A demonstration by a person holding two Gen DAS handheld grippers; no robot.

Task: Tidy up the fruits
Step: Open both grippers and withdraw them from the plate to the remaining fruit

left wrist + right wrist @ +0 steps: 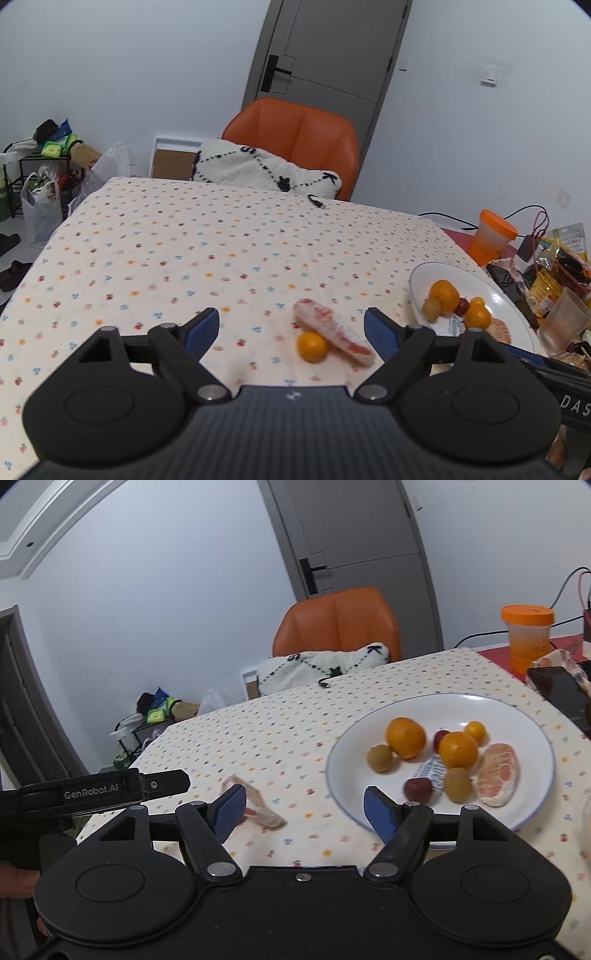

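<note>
Both hand-held grippers — left (291, 326), right (304, 810) — gape wide and empty over the desk (166, 240), the left likely lining up on the small orange (312, 346) touching the pomelo wedge (332, 334), plate (513, 314) at two o'clock.

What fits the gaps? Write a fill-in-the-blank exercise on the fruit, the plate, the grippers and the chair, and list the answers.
1. The loose pomelo segment and the small orange fruit beside it lie on the ____, not on the white plate.
2. The left gripper and the right gripper are both ____ and hold nothing.
3. The plate holds exactly ____ peeled segment.
4. The chair behind the table is ____.

Missing words: tablecloth; open; one; orange.
</note>
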